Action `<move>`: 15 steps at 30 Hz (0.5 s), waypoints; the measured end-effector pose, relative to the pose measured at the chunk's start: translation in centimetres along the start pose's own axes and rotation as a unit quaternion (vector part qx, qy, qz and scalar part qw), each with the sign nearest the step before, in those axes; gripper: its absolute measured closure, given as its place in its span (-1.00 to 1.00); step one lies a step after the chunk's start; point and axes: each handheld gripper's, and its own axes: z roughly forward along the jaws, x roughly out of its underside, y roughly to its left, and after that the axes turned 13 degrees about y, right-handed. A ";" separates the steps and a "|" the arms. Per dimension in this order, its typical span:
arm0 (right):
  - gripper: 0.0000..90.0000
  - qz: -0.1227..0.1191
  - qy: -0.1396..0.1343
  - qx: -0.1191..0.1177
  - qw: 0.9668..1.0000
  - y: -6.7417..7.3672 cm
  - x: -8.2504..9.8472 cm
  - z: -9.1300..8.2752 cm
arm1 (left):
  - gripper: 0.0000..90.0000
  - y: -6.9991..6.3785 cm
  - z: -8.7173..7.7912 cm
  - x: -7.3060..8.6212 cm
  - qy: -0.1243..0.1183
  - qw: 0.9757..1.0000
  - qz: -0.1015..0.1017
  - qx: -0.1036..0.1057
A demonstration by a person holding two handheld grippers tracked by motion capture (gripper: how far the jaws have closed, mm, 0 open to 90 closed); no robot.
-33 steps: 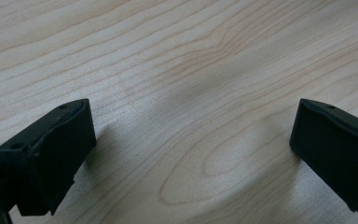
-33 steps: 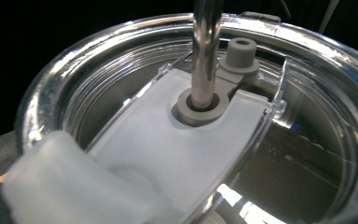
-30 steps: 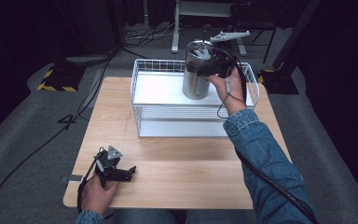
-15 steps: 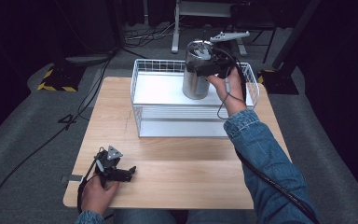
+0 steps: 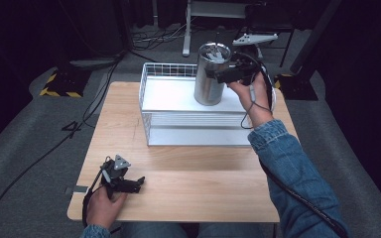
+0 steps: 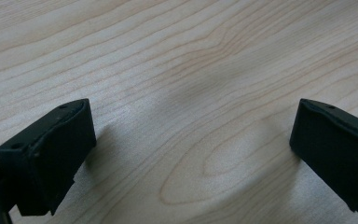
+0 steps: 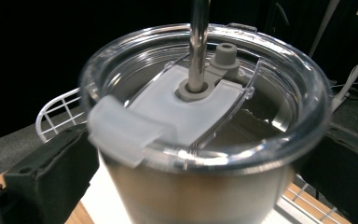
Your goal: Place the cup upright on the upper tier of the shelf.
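A steel tumbler (image 5: 207,87) with a clear lid (image 7: 205,93) and a metal straw (image 7: 199,42) stands upright at the back right of a white wire basket (image 5: 149,106). My right gripper (image 5: 216,74) reaches it from the right at lid height. Its jaws have just been opening and now stand open on either side of the tumbler (image 7: 200,191), with one of the fingers (image 7: 46,182) beside its wall. My left gripper (image 5: 135,184) rests near the front left of the wooden table (image 5: 203,173), open over bare wood (image 6: 191,140).
The basket takes up the back half of the table. Cables (image 5: 39,158) run over the grey floor at the left. A yellow-and-black striped block (image 5: 59,82) lies there, and a white stand (image 5: 186,29) rises behind the table.
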 end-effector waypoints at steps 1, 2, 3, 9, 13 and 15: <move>-1.00 -0.004 -0.001 0.001 1.000 0.0 0.1 -0.3 | -0.99 0.0 0.0 0.0 0.000 1.000 -0.001 0.000; -1.00 -0.004 -0.002 0.001 1.000 0.0 0.2 -0.6 | -0.99 0.0 0.0 0.0 0.000 1.000 -0.001 0.000; -1.00 -0.004 -0.005 -0.001 1.000 0.0 0.4 -1.0 | -0.99 0.0 0.0 0.0 0.000 1.000 0.001 -0.001; -1.00 -0.007 -0.016 -0.010 1.000 0.1 1.2 -3.2 | -0.99 0.0 0.0 0.0 -0.001 1.000 -0.001 0.000; -1.00 -0.014 -0.025 -0.018 0.999 0.6 2.1 -5.1 | -0.99 0.0 0.0 0.0 0.000 1.000 -0.002 0.000; -1.00 -0.020 -0.027 -0.017 0.999 0.8 2.4 -5.9 | -0.99 0.0 0.0 0.0 0.000 1.000 -0.001 0.000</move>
